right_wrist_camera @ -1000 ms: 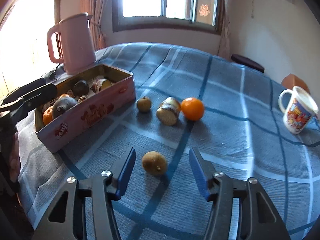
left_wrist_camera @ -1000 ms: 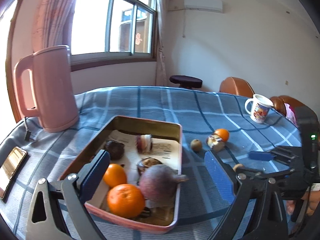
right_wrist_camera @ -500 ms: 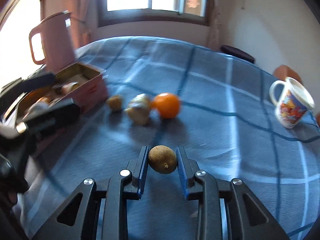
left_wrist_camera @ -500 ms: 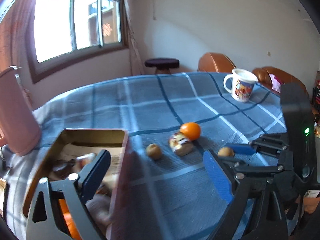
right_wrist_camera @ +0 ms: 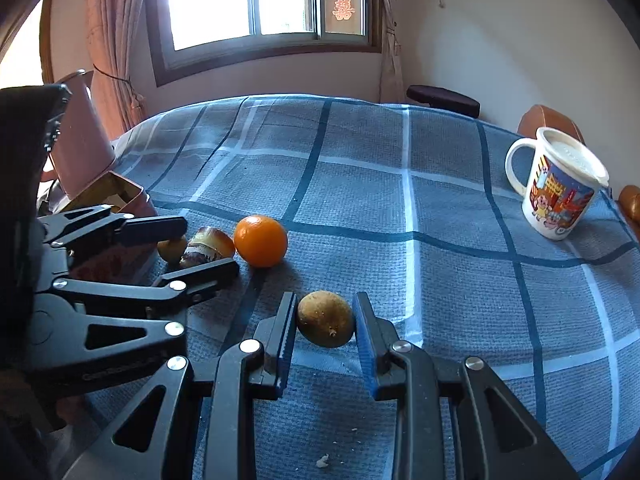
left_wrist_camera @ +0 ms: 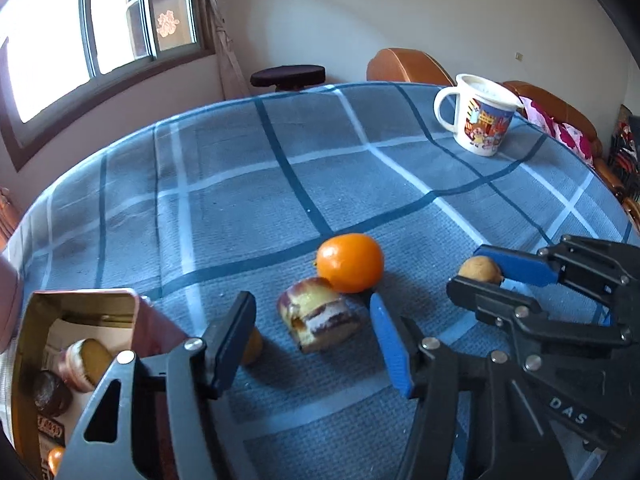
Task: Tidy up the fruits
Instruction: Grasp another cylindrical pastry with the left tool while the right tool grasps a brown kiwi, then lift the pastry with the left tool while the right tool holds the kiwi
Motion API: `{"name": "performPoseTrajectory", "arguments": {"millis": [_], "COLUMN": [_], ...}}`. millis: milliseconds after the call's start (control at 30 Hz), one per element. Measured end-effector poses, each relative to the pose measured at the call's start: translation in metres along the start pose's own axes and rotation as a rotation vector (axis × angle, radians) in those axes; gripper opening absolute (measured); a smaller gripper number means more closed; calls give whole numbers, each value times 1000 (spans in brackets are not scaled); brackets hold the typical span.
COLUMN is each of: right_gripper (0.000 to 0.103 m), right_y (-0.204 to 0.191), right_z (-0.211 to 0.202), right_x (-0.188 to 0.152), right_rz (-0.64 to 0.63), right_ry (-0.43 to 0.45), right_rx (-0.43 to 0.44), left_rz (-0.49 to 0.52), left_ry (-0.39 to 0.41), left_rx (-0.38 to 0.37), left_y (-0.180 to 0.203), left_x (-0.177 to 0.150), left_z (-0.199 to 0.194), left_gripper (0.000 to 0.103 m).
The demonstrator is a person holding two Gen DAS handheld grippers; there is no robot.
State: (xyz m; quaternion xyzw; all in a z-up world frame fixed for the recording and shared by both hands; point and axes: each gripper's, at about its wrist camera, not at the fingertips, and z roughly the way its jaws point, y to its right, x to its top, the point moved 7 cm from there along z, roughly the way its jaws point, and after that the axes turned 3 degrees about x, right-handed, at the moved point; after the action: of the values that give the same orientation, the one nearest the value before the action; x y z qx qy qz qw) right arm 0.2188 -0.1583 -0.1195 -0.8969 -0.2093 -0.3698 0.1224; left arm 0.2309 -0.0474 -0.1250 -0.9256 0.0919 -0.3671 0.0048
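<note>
Orange [left_wrist_camera: 349,262] and cake roll [left_wrist_camera: 318,313] crowd the bench [left_wrist_camera: 240,200] between closing left claw [left_wrist_camera: 310,346]; right claw [right_wrist_camera: 325,322] grips a brown fruit [right_wrist_camera: 326,319].

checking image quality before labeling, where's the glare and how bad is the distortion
Left wrist view: window blown out at upper left, tablecloth edge bowed by the fisheye, orange sharp. Right wrist view: window overexposed at top, brown fruit in focus, casting a soft shadow; corners vignetted black.
</note>
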Motion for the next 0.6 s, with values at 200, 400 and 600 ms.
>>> {"name": "performPoseTrajectory", "arguments": {"millis": [200, 400, 600], "right_gripper": [30, 30, 30], "right_y": [3, 3, 1], "right_z": [3, 0, -19], "right_x": [-1, 0, 3], "right_rz": [20, 20, 16], "right_ry": [-10, 3, 95], "right_rx": [3, 8, 29], "left_rz": [6, -7, -26], "left_ry": [-45, 8, 77], "left_rx": [-48, -62, -48], "left_y": [4, 1, 2], "left_x": [1, -2, -2], "left_z": [13, -2, -19], "left_gripper": [45, 45, 45]}}
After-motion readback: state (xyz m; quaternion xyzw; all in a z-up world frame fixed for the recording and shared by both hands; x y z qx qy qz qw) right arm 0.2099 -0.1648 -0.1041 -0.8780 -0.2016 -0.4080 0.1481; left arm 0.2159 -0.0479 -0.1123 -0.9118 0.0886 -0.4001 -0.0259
